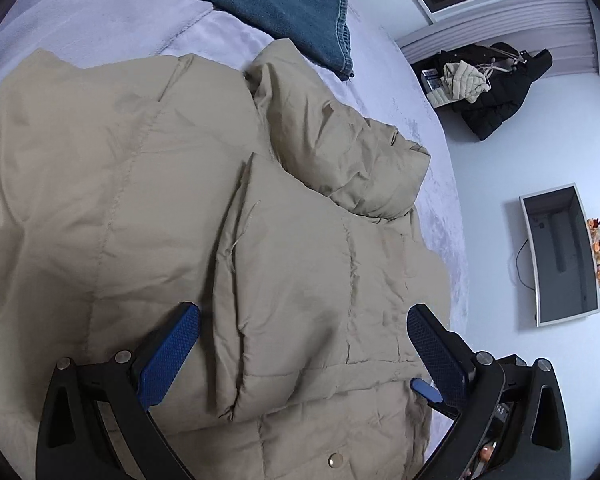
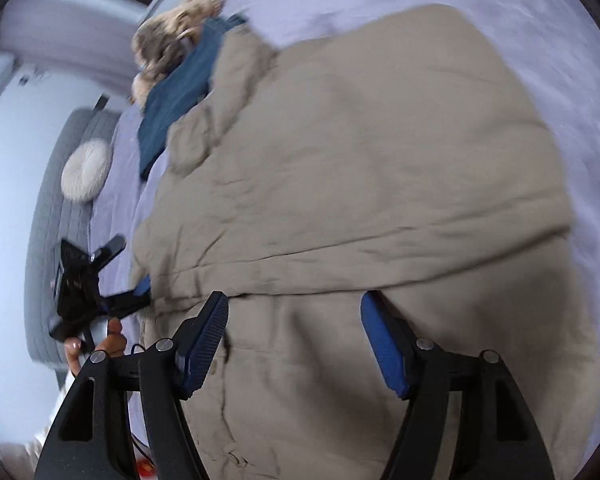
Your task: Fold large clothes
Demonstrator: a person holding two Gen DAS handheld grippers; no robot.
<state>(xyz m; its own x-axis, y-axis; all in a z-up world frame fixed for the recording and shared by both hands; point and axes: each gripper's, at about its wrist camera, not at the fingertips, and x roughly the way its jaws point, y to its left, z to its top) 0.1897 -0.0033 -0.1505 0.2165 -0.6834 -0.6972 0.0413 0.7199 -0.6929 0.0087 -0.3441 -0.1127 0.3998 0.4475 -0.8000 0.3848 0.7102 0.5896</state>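
A large beige puffer jacket (image 1: 140, 200) lies spread on a lavender bed. In the left wrist view one side panel is folded over its middle and the hood (image 1: 340, 144) lies bunched at the far right. My left gripper (image 1: 304, 328) is open just above the jacket near its hem, nothing between the fingers. In the right wrist view the jacket (image 2: 360, 160) fills the frame and my right gripper (image 2: 294, 320) is open over a fold seam. The left gripper (image 2: 112, 276) shows there at the jacket's left edge.
Blue jeans (image 1: 268, 4) lie beyond the jacket on the bed (image 1: 420, 128). A furry tan item (image 2: 172, 36) sits by the jeans. A round cream cushion (image 2: 86, 170) rests on a grey headboard. Dark coats (image 1: 492, 84) and a grey tray (image 1: 560, 256) are on the floor.
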